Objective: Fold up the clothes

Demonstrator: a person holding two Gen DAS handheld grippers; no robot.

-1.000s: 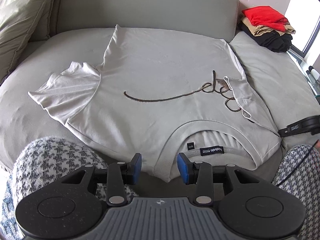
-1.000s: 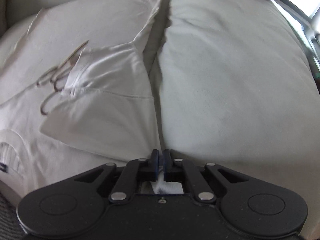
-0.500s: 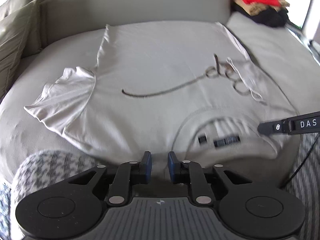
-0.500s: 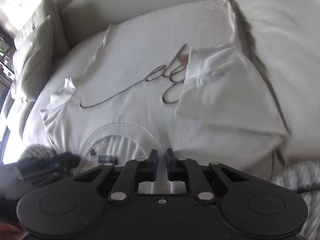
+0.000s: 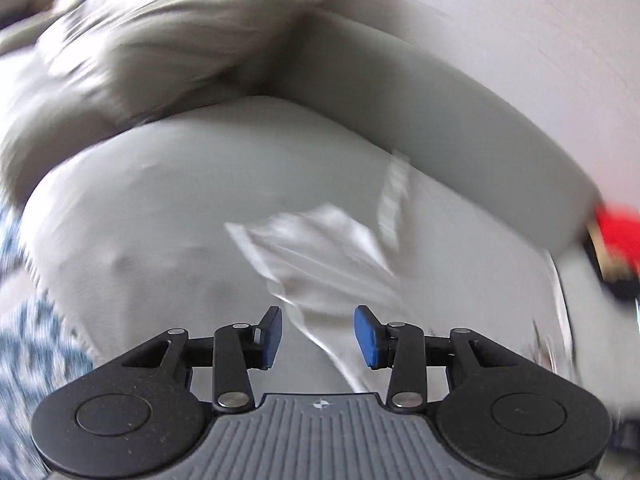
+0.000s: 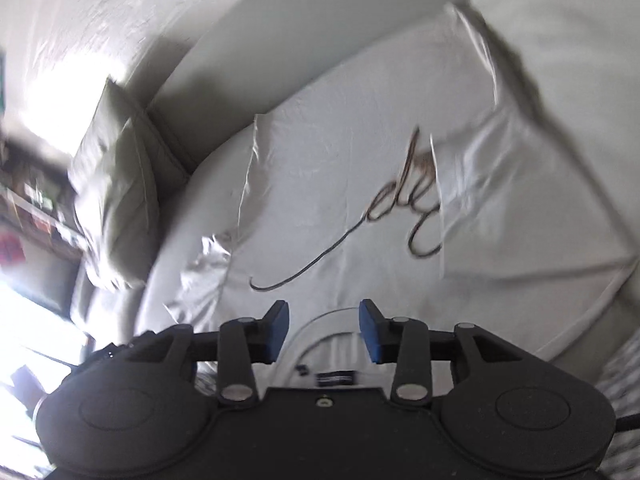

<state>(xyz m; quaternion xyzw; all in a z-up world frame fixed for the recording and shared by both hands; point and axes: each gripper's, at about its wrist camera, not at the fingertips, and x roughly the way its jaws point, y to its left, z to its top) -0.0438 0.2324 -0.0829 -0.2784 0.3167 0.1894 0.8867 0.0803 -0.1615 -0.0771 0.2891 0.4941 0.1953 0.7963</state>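
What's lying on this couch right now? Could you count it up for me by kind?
White T-shirts spread out: 1 (the white T-shirt, with dark script lettering)
Piles of other clothes: 1 (the blurred pile of clothes, red on top; too smeared to count its pieces)
Cushions: 1 (the cushion at the couch's end)
Total: 3

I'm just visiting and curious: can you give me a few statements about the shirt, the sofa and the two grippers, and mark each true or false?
1. The white T-shirt lies spread on the sofa. True.
2. Its script design is bright red. False: it is dark.
3. The right gripper clamps the collar. False: its jaws are opening, gripping nothing.
4. A cushion leans at the sofa's end. True.
5. The left gripper holds a sock. False: its jaws are opening, pads apart from the cloth.
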